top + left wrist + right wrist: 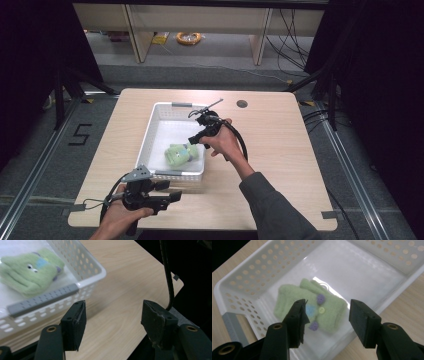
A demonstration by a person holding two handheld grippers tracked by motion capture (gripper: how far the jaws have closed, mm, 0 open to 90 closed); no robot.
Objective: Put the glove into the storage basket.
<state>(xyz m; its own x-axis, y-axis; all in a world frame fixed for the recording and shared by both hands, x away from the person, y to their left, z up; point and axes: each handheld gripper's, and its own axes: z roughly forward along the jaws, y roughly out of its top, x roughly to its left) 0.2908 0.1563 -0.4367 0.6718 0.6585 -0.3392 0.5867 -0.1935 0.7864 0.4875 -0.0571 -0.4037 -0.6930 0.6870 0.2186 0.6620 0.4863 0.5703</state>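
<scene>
A green fuzzy toy [181, 153] [30, 270] [312, 307] with purple and yellow buttons lies in the near part of a white perforated basket [156, 120] [92, 272] [242, 277]. My right gripper [196, 139] [327, 318] hovers above the toy, held over the basket's right side, jaws open and empty. My left gripper [170, 192] [113, 323] is open near the table's front edge, just in front of the basket's near wall, with nothing between its jaws.
The basket sits mid-table on a light wooden table [280, 145]. A dark round hole [242, 104] marks the tabletop at the back. A grey handle strip [42, 300] runs along the basket's near rim. Floor and shelving lie beyond.
</scene>
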